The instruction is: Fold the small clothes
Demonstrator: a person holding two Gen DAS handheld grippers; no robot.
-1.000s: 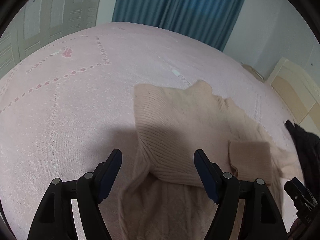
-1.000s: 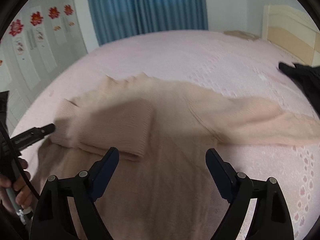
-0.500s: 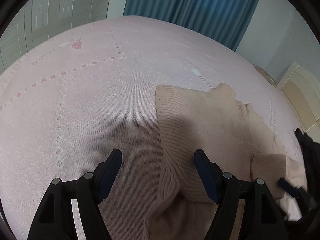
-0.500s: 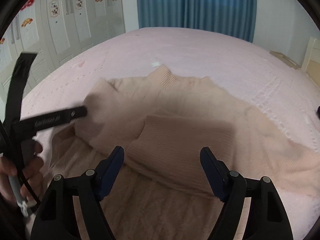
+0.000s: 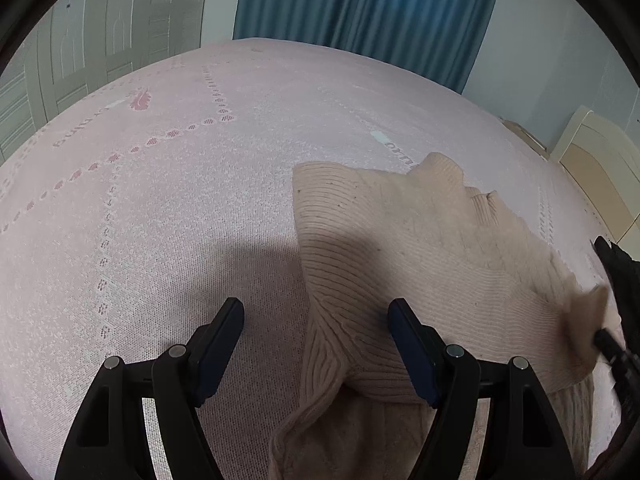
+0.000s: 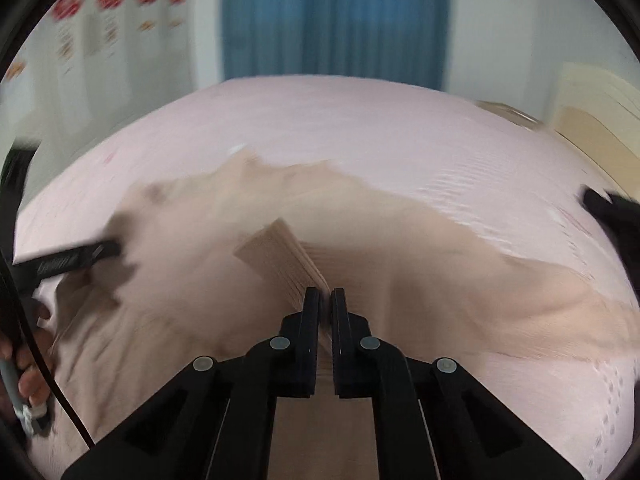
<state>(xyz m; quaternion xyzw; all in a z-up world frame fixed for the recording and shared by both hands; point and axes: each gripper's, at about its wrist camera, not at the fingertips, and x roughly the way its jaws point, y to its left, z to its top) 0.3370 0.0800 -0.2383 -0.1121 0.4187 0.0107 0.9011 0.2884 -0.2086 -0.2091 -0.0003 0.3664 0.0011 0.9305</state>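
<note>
A beige knitted sweater (image 5: 420,264) lies spread on a bed covered by a pink bedspread (image 5: 160,208); everything here is placed relative to that sweater. The right gripper (image 6: 325,294) sits over the sweater's middle, its jaws pressed together on a ribbed cuff (image 6: 280,260) of a folded-in sleeve, the cuff standing up on edge above the flat knit; this view is smeared by motion. The left gripper (image 5: 316,344) hovers at the sweater's near left edge, jaws wide apart and holding nothing; a fold of the ribbed edge lies below the gap, but the pads do not press it. A dark garment (image 6: 612,216) lies on the bedspread beyond the sweater's right side; blue curtains (image 5: 360,8) hang beyond its far side.

Likely risks: the pinch catches only the cuff's edge, so a quick pull could slip it free; with the left jaws clamping nothing, dragging the sleeve may shift or bunch the whole sweater and undo the fold.
</note>
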